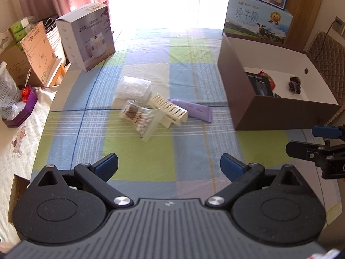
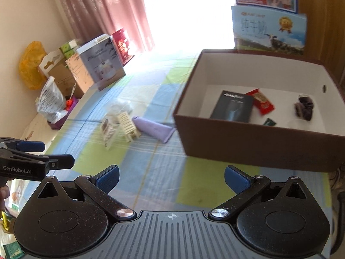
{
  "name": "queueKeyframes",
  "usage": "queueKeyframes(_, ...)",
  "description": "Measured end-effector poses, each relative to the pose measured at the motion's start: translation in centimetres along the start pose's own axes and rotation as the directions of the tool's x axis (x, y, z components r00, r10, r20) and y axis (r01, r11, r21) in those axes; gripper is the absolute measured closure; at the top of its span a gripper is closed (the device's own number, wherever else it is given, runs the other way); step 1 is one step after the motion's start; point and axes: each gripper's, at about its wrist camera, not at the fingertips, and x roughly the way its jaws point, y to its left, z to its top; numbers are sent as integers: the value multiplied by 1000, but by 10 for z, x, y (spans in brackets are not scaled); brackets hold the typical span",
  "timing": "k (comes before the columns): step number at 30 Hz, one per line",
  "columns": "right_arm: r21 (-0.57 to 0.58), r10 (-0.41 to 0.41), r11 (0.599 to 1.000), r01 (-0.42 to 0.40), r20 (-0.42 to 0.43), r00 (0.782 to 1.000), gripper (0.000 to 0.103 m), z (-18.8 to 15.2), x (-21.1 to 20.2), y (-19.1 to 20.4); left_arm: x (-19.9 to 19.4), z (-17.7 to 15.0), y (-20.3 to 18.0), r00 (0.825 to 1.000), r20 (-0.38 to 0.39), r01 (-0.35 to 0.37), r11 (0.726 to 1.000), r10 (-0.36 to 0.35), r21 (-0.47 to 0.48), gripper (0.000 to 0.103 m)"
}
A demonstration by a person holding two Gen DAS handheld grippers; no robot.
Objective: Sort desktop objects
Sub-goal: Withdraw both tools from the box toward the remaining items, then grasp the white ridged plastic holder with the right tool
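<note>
On the checked tablecloth lies a small pile: a bag of cotton swabs point(image 1: 138, 117), a cream comb-like rack point(image 1: 169, 109), a purple tube point(image 1: 194, 109) and a white plastic-wrapped roll point(image 1: 133, 88). The same swabs point(image 2: 107, 130), rack point(image 2: 129, 127) and tube point(image 2: 154, 129) show in the right wrist view. A brown box point(image 1: 278, 113) with a white inside stands to the right; this box point(image 2: 248, 142) holds a dark packet point(image 2: 231, 109), a red packet point(image 2: 262, 103) and a dark purple item point(image 2: 304, 108). My left gripper point(image 1: 169, 166) is open and empty, short of the pile. My right gripper point(image 2: 171, 178) is open and empty, near the box's front wall.
A white appliance carton point(image 1: 86, 43) and cardboard boxes point(image 1: 28, 64) crowd the left edge, with a purple tray point(image 1: 21, 112) and plastic bag beside them. A milk carton box point(image 1: 256, 20) stands behind the brown box. A padded chair back point(image 1: 327, 60) is at far right.
</note>
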Motion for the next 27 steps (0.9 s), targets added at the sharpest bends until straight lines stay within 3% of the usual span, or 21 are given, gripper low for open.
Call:
queueKeyframes(15, -1, 14, 1000, -14, -27, 1000, 2, -3, 42, 40, 17, -6, 49, 999, -42, -27, 999, 25, -38, 3)
queueKeyframes(24, -7, 0, 1000, 0, -3, 1000, 2, -3, 75, 57, 49, -6, 66, 998, -64, -13, 1000, 12, -16, 4)
queueKeyframes(27, -24, -16, 1000, 16, 6, 1000, 13, -2, 90, 62, 64, -6, 68, 997, -79, -7, 1000, 7, 8, 4)
